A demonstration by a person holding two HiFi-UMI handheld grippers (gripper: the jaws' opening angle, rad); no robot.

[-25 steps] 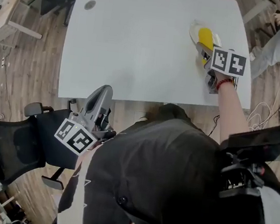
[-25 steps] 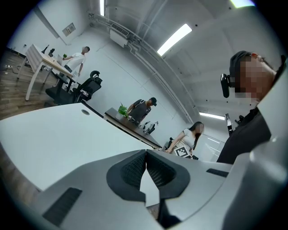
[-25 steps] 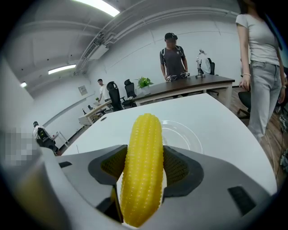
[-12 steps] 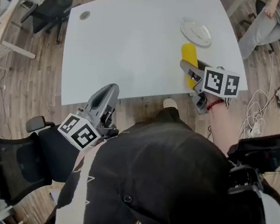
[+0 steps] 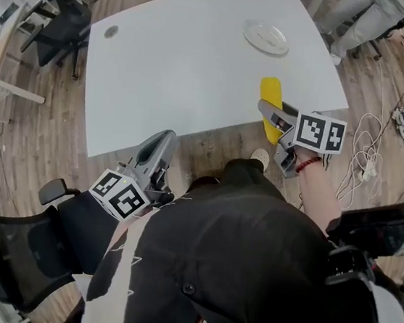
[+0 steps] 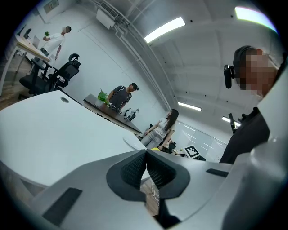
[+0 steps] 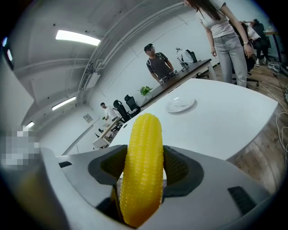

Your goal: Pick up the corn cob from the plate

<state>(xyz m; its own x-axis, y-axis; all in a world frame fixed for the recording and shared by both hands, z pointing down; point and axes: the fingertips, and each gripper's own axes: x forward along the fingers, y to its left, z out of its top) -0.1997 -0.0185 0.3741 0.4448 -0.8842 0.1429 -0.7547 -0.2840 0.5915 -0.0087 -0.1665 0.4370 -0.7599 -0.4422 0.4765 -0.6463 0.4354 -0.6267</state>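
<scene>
The yellow corn cob (image 7: 143, 166) stands upright between the jaws of my right gripper (image 7: 143, 173), which is shut on it. In the head view the corn cob (image 5: 271, 100) hangs over the near right edge of the white table (image 5: 178, 59), held by the right gripper (image 5: 272, 116). The white plate (image 5: 265, 37) lies bare at the table's far right; the plate (image 7: 181, 105) also shows beyond the cob. My left gripper (image 5: 153, 156) is shut with nothing in it, held off the table's near edge over the floor. Its pads (image 6: 135, 169) meet.
Black office chairs (image 5: 58, 26) stand at the table's far left. A small round disc (image 5: 111, 32) sits in the tabletop's far left corner. People stand by the table's far right corner (image 5: 365, 20). Cables (image 5: 365, 170) lie on the wooden floor at right.
The right gripper has lifted the corn cob off the plate and drawn it back toward the table's near edge. The plate is left bare. The left gripper has barely moved.
</scene>
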